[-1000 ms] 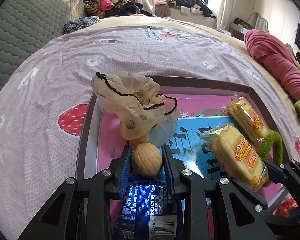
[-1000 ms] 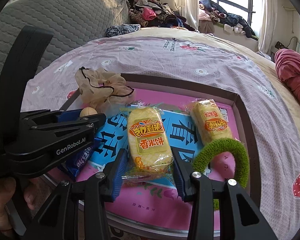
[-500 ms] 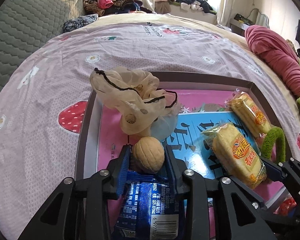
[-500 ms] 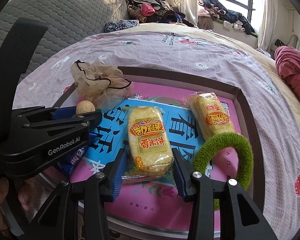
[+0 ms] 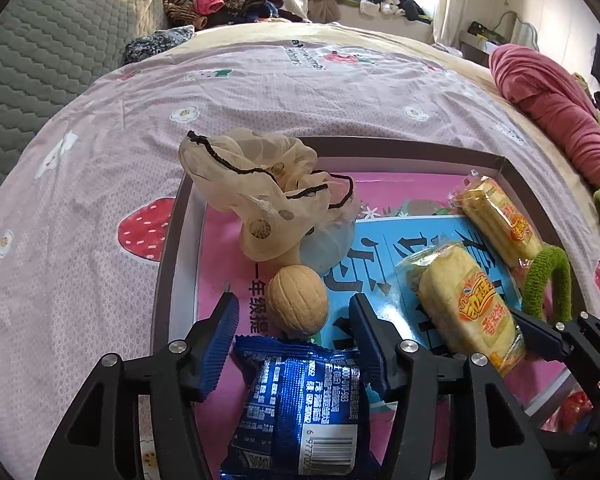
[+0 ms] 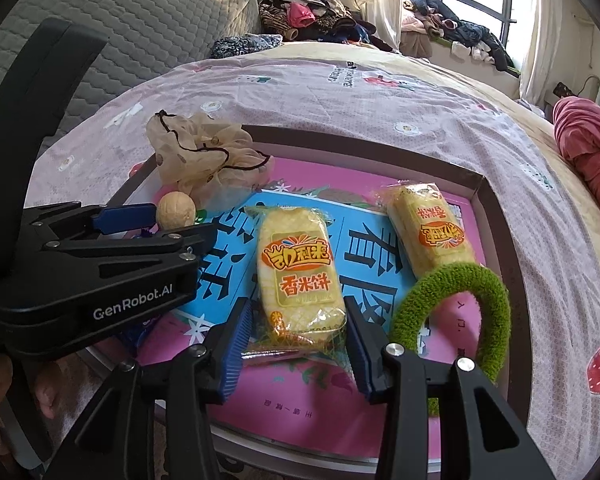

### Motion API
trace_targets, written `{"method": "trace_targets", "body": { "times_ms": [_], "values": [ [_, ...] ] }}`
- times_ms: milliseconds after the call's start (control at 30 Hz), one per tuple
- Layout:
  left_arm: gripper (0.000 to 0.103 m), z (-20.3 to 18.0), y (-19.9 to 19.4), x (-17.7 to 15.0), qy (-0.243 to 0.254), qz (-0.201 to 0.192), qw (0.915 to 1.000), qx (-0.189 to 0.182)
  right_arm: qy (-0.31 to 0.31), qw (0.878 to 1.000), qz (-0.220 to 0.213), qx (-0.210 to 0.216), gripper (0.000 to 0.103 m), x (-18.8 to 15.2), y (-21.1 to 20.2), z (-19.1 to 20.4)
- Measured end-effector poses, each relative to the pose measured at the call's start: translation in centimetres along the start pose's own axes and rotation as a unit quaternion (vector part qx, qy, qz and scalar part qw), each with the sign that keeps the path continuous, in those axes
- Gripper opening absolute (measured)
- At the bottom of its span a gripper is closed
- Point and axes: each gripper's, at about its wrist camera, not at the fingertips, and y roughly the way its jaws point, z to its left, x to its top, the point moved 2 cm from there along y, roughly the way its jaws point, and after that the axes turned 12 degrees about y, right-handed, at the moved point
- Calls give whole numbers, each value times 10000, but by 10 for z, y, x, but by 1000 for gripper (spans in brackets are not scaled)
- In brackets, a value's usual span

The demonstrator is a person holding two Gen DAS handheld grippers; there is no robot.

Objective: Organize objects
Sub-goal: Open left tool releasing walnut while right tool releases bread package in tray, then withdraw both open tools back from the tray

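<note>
Setting: a shallow tray [image 6: 496,216] lined with a pink and blue printed sheet, laid on a bedspread [image 5: 100,208] with a strawberry print.

Left tongs [image 5: 294,316]: jaws opening, pads standing clear of the walnut [image 5: 298,300] that sits between their tips; nothing is gripped.

Walnut: on the tray floor, straight ahead of the left tongs and just beyond a blue snack packet [image 5: 300,404] that lies under them; a bundled mesh pouch [image 5: 260,196] sits farther ahead, close behind the nut.

Right tongs [image 6: 296,334]: pads against both sides of the near end of a yellow rice cracker packet [image 6: 296,272] (clenched on it, by the look of the crinkled wrapper).

Cracker packet: flat on the tray, its long axis running straight away from the right tongs, in line with the fingers.

Neighbours: a second cracker packet [image 6: 428,228] ahead and to the right of the right tongs; a green fuzzy hoop [image 6: 452,312] immediately to their right.

Key relation: the held packet lies in front of the right tongs, gripped across its width; the left tongs, farther to the left, are nearer the walnut than the packet.

Likely step: the walnut looks set down, so the cracker packet seems next to be placed.
</note>
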Motion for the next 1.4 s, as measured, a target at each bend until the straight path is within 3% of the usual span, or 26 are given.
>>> {"method": "trace_targets", "body": {
  "times_ms": [167,567,733,900,1100,1400],
  "values": [
    [73,0,-9,1,20,-74,10000,-23,-27,10000,-31,10,46,1,-4,1],
    [79,9,-29,2,-85,-186,9997,-104,-51,9999,-141,13,61,4,-21,1],
    [82,14,-38,3,-107,-230,9996,99,-7,9997,-256,-43,69,6,-31,-1],
    [84,14,-46,4,-126,-309,9994,89,8,9995,-307,-84,71,7,-37,0],
    [98,9,-57,5,-47,-396,9989,257,18,9991,-385,-174,78,9,-48,-1],
    [99,5,-71,0,-3,-466,9984,324,7,9977,-489,-473,83,5,-66,-6]
  ]
}}
